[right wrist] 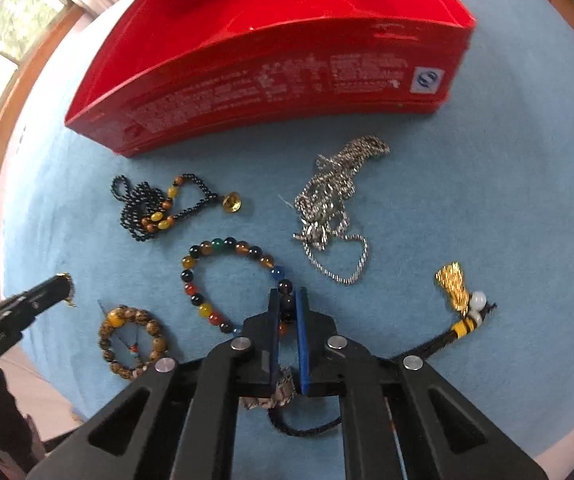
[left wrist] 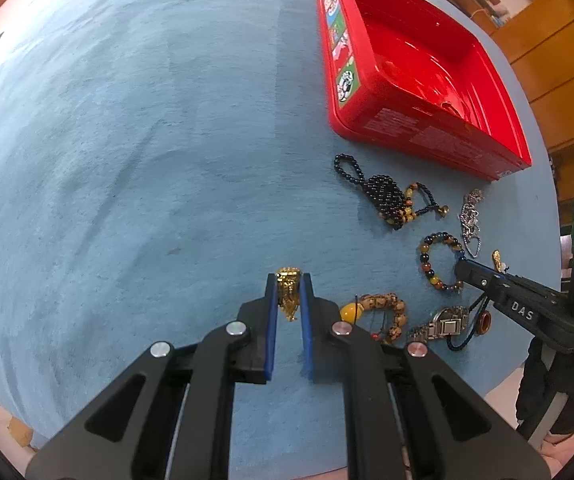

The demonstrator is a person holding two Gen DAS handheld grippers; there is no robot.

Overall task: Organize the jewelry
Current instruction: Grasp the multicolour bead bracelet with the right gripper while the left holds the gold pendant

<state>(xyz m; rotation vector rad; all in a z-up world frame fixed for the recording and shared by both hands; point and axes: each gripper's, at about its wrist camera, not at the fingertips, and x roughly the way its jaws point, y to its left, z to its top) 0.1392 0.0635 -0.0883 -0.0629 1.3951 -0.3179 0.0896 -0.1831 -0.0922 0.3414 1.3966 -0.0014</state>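
Left gripper [left wrist: 290,292]: closed on a gold charm [left wrist: 288,295], held over bare blue cloth, well apart from the box.
Right gripper [right wrist: 287,308]: narrow, jaws around one dark bead of the bead bracelet [right wrist: 223,280]; firm grip or not, I cannot tell.
Red box [left wrist: 407,128]: at 1 o'clock from the left gripper, open, nearly empty; one small item may lie near its front wall.
Left to do: almost everything, I judge. Black beads [right wrist: 147,208], silver chain [right wrist: 331,208], wooden bracelet [right wrist: 131,340], tassel cord [right wrist: 463,312] and watch [left wrist: 443,326] lie on the counter [left wrist: 127,160].
Room: wooden shelves, a window.
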